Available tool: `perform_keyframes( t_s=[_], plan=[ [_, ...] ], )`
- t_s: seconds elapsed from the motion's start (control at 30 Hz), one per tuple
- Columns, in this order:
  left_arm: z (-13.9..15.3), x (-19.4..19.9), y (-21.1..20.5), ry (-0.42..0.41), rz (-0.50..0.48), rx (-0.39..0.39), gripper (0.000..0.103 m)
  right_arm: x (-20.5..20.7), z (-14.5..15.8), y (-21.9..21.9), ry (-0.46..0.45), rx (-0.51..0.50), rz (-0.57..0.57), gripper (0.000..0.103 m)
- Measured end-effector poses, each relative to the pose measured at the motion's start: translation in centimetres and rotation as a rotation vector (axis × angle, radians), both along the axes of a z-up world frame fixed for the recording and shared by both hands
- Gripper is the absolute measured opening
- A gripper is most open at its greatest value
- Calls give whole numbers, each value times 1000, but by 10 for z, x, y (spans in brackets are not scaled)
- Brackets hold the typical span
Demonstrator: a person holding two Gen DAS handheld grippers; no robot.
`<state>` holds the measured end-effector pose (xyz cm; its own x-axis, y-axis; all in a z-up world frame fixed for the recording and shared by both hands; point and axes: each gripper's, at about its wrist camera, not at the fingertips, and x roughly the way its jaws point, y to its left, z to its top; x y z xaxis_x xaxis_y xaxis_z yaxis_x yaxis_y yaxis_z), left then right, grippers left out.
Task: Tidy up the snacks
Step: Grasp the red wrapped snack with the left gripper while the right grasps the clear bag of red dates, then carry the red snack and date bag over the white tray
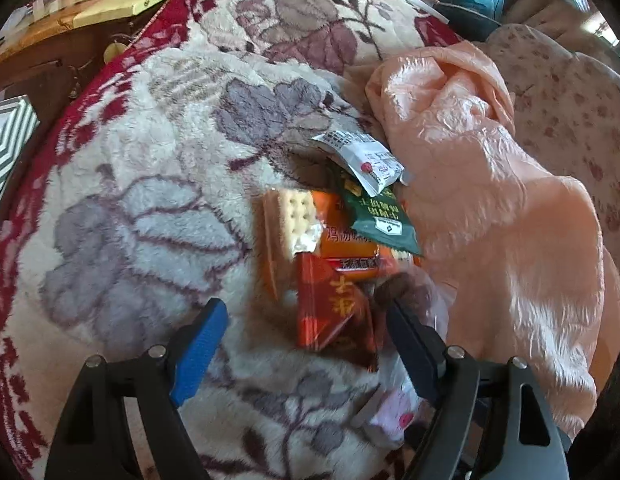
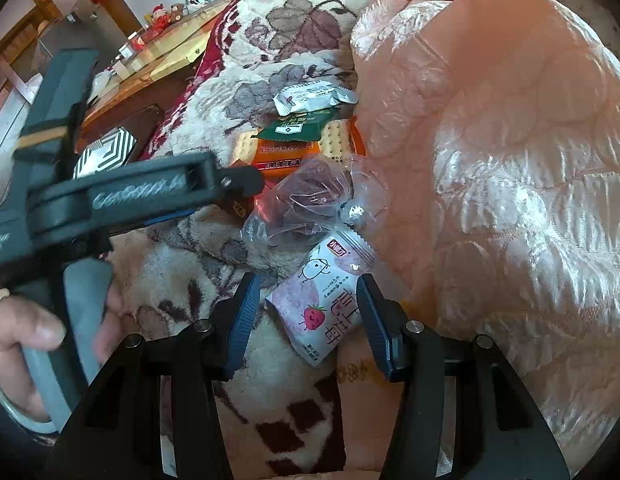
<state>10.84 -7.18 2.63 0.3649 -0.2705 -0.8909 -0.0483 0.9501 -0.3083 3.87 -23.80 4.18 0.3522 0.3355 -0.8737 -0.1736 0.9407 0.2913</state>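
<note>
Right gripper [image 2: 306, 316]: pink strawberry packet [image 2: 324, 300] sits between the jaws, long axis running away from the camera and tilted slightly right; jaws part-way apart. Neither pad is seen pressing the wrapper, so judged not yet gripped. Packet lies on the floral blanket [image 2: 182, 280], just beside the peach quilt [image 2: 510, 200].

Left gripper [image 1: 306, 328]: jaws wide apart, nothing clamped. Red packet [image 1: 330, 304] lies between the tips, nearer the right pad, long axis roughly along the fingers. Left hand is nearer the pile, so it probably takes this one.

Beyond it: cracker pack [image 1: 290, 220], orange packet [image 1: 346, 236], green packet [image 1: 378, 216], then white packet [image 1: 362, 156] farthest, all overlapping on the blanket
</note>
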Motion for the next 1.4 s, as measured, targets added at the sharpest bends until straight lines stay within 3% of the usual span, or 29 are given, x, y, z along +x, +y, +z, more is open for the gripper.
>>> perform_keyframes(
  t_s=[0.03,0.1,0.2,0.5,0.63,0.7,0.83,1.0,1.1,1.4],
  plan=[
    [-2,1,-3,2,-6,5,76,1,0,0,3,1,-2,50],
    [-6,1,-8,0,-18,23,53,1,-1,-1,6,2,-4,50],
    [-5,-1,-11,-18,-56,-12,35,4,-1,0,4,-4,-7,50],
    [13,-21,20,-57,-47,3,33,22,1,6,-28,-22,-21,50],
    [16,-33,42,-62,-31,6,33,39,-7,12,-5,-23,-34,56],
    [20,-40,48,-72,-24,25,33,47,-9,14,-6,-19,-47,64],
    [22,-49,52,-83,-32,60,33,64,-19,19,0,-8,-46,65],
    [22,-55,57,-82,-28,64,33,64,-32,25,8,-67,3,44],
    [24,-59,61,-84,-23,75,33,54,-20,25,-18,-64,26,38],
    [37,-76,91,-123,34,120,34,22,12,52,-83,-37,128,37]
  ],
)
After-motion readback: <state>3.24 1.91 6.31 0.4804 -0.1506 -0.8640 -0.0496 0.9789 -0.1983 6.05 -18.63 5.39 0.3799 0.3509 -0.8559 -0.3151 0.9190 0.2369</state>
